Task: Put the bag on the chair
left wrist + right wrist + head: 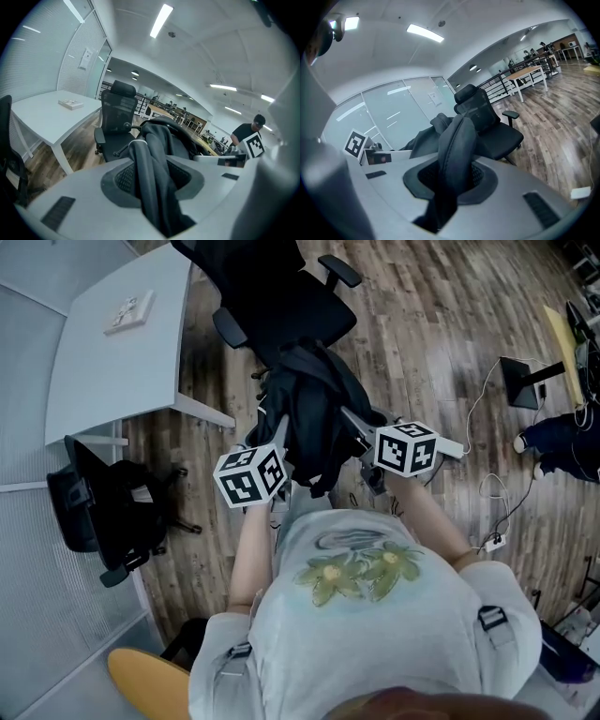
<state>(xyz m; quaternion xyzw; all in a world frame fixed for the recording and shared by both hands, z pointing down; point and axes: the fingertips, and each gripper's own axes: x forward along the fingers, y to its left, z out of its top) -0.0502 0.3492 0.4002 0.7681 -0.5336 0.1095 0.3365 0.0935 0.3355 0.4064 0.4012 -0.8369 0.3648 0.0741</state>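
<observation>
A black bag [314,413] hangs in the air between my two grippers, just in front of a black office chair [281,306]. My left gripper [281,451] is shut on one black strap [150,183], which runs up between its jaws. My right gripper [361,442] is shut on another padded strap [457,150]. The bag's body [180,140] shows beyond the left jaws, with the chair [115,119] behind it. In the right gripper view the chair [492,124] stands past the bag [424,138], its seat facing me.
A white table [122,343] stands to the left of the chair with a small booklet [128,310] on it. A second black chair [103,507] sits at the left near a glass wall. Cables and a power strip [494,542] lie on the wood floor at the right.
</observation>
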